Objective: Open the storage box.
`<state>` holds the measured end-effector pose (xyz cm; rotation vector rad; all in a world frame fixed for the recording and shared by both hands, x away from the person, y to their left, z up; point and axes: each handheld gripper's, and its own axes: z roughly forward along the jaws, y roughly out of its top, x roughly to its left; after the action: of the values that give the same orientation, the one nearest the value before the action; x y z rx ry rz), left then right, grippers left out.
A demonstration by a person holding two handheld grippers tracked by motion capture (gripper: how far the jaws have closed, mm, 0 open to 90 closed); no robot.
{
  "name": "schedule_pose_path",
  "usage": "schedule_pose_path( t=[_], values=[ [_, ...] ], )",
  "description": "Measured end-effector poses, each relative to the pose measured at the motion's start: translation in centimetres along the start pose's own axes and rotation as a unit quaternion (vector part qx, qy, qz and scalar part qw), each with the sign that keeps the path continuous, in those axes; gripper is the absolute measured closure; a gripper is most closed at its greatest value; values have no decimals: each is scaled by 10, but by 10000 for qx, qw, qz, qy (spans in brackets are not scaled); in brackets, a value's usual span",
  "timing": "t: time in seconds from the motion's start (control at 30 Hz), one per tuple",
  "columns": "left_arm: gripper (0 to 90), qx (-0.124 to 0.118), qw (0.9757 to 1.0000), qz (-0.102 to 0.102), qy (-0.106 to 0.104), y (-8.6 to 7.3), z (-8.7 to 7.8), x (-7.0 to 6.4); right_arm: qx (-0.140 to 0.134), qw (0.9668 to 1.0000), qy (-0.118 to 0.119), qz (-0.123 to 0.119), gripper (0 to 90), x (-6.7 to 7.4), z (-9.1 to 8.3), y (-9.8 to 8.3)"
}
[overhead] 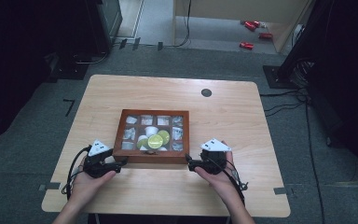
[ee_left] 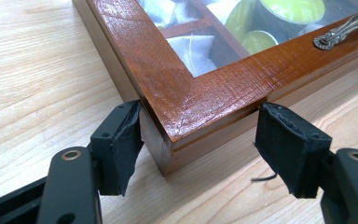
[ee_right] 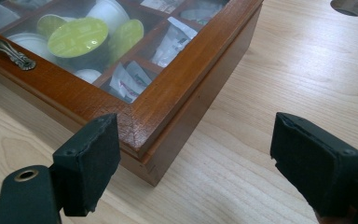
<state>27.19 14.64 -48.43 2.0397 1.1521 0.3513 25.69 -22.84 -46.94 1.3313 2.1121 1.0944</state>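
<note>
A brown wooden box (overhead: pixel 151 157) with a glass lid lies in the middle of the table, its compartments holding white sachets and green-lidded capsules (overhead: pixel 157 139). A metal handle (ee_left: pixel 342 30) sits on the lid's front rail. My left gripper (overhead: pixel 122 162) is at the box's near left corner (ee_left: pixel 200 100), and both of its pads (ee_left: pixel 126 144) press on the corner's two sides. My right gripper (overhead: pixel 188 160) stands at the near right corner (ee_right: pixel 168 93). Its jaws are wide, one pad (ee_right: pixel 91 161) close in front of the box and the other off to the side over bare table.
A round cable hole (overhead: pixel 206 92) lies in the tabletop behind the box. The light wooden table (overhead: pixel 121 93) has bare surface all round the box. Red objects (overhead: pixel 247 45) lie on the floor far behind, and dark equipment stands at both sides.
</note>
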Motion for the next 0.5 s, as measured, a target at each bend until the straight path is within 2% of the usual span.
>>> schedule_pose_path(
  t=[0.43, 0.5],
  values=[
    [334, -108, 9999, 62, 23, 5, -6, -3, -94, 9996, 249, -73, 160, 4, -5, -3],
    [332, -133, 9999, 42, 19, 6, -7, -3, -102, 9993, 344, -79, 160, 4, -6, -6]
  ],
)
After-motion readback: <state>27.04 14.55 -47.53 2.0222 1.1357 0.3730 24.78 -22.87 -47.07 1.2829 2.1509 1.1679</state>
